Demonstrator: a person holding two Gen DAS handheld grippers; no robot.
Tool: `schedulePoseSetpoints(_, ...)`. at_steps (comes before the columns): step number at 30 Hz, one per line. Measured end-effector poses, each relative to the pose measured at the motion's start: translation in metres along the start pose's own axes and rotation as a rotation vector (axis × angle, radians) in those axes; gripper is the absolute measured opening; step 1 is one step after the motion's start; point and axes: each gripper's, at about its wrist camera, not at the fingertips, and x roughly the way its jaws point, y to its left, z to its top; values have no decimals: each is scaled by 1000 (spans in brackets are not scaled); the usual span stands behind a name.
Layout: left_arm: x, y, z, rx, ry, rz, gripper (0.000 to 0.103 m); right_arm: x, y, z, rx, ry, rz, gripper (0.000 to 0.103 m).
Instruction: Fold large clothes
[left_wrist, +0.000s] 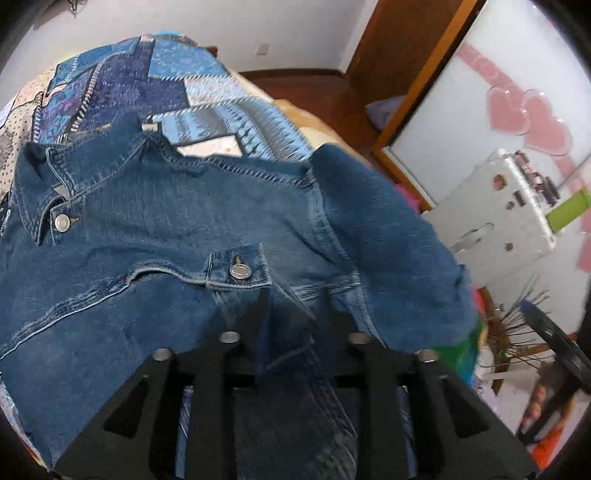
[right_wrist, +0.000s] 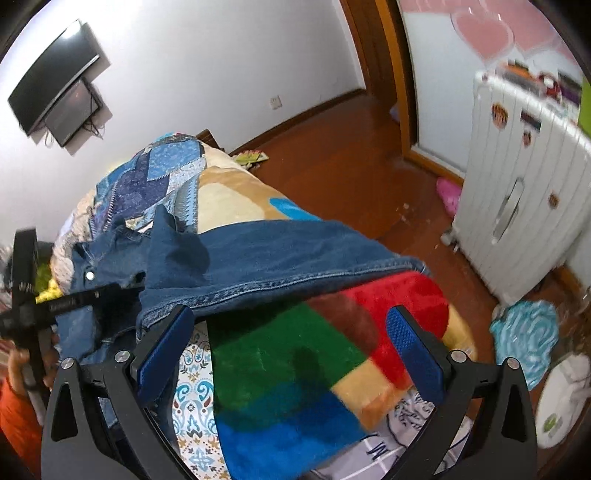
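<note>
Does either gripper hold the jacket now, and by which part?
Right gripper: open, empty. Left gripper: a fold of the denim jacket under the pocket flap lies between its fingers; whether they clamp it cannot be told.

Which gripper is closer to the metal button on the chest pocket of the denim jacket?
Left. The left gripper sits just below the pocket button, over the denim jacket. The right gripper stands open at the jacket's hem, over the colourful blanket.

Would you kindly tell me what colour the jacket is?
Blue denim jacket, clearest in the left wrist view.
</note>
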Motion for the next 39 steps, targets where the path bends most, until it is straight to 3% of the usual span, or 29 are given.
schedulePoseSetpoints(1, -10, 1, 2, -1, -25, 7, 57, 2, -3, 1, 14, 8, 20, 103)
schedulePoseSetpoints(2, -15, -2, 2, -2, -49, 18, 63, 5, -7, 5, 41, 24, 51, 103)
schedulePoseSetpoints(6, -61, 0, 4, -4, -156, 78, 74, 15, -11, 16, 57, 57, 69, 103)
schedulePoseSetpoints(10, -98, 21, -4, -5, -231, 215, 91, 37, -17, 23, 95, 129, 145, 103)
schedulePoseSetpoints(13, -109, 45, -22, -22, -244, 321, 92, 59, -30, 25, 167, 192, 199, 103)
schedulePoseSetpoints(16, -114, 75, -47, -50, -204, 404, 92, 83, -43, 25, 252, 262, 240, 103)
schedulePoseSetpoints(18, -113, 93, -62, -86, -181, 420, 92, 95, -50, 24, 303, 294, 270, 103)
schedulePoseSetpoints(23, -114, 134, -105, -230, -140, 424, 92, 114, -58, 33, 340, 276, 276, 102)
schedulePoseSetpoints(25, -117, 143, -118, -279, -144, 418, 92, 122, -60, 37, 335, 267, 236, 91)
schedulePoseSetpoints(27, -120, 149, -126, -310, -147, 411, 92, 133, -59, 41, 270, 257, 123, 53)
schedulePoseSetpoints(30, -124, 158, -136, -348, -153, 420, 92, 135, -61, 46, 228, 243, 38, 27)
schedulePoseSetpoints(32, -124, 163, -139, -354, -151, 428, 92, 127, -58, 52, 201, 219, 3, 17)
schedulePoseSetpoints(36, -126, 167, -144, -353, -159, 432, 92, 95, -42, 73, 114, 125, -35, 11)
schedulePoseSetpoints(39, -129, 168, -147, -357, -175, 418, 92, 54, -19, 97, 63, 15, -14, 10)
